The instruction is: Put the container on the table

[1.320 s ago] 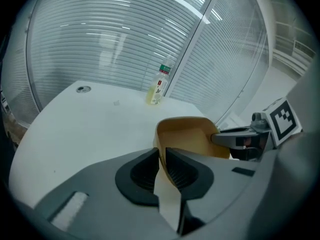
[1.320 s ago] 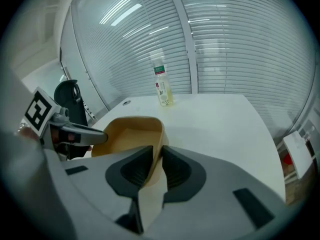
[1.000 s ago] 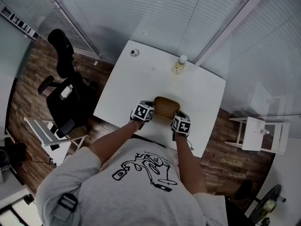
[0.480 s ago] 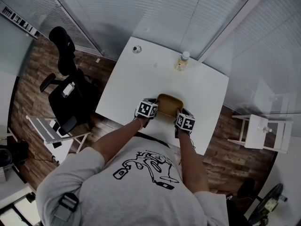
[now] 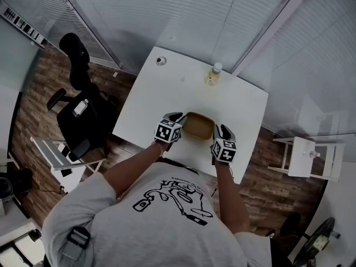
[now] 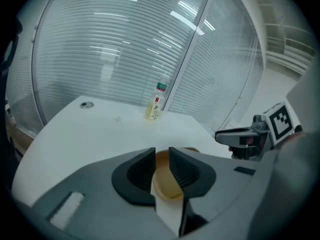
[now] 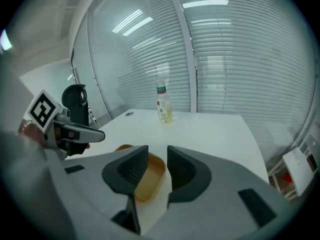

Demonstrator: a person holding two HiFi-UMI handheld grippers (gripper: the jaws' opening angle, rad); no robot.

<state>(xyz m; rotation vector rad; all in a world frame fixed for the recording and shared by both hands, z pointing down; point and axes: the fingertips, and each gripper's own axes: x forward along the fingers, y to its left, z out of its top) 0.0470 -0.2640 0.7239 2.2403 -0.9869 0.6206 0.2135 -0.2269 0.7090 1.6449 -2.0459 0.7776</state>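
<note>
The tan container (image 5: 198, 125) is set on the white worktop (image 5: 150, 99), close to its near edge. It is flanked by the left gripper (image 5: 177, 118) and the right gripper (image 5: 222, 131). Both pairs of jaws are held slightly spread, with nothing pinched. A bottle (image 5: 213, 75) is seen at the far edge.

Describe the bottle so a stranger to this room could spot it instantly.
Find the white table in the corner of blind-covered glass walls. At its far edge, by the corner post, stands a small clear bottle of yellowish liquid: the only upright thing there, unlike the low tan container nearer the person.
</note>
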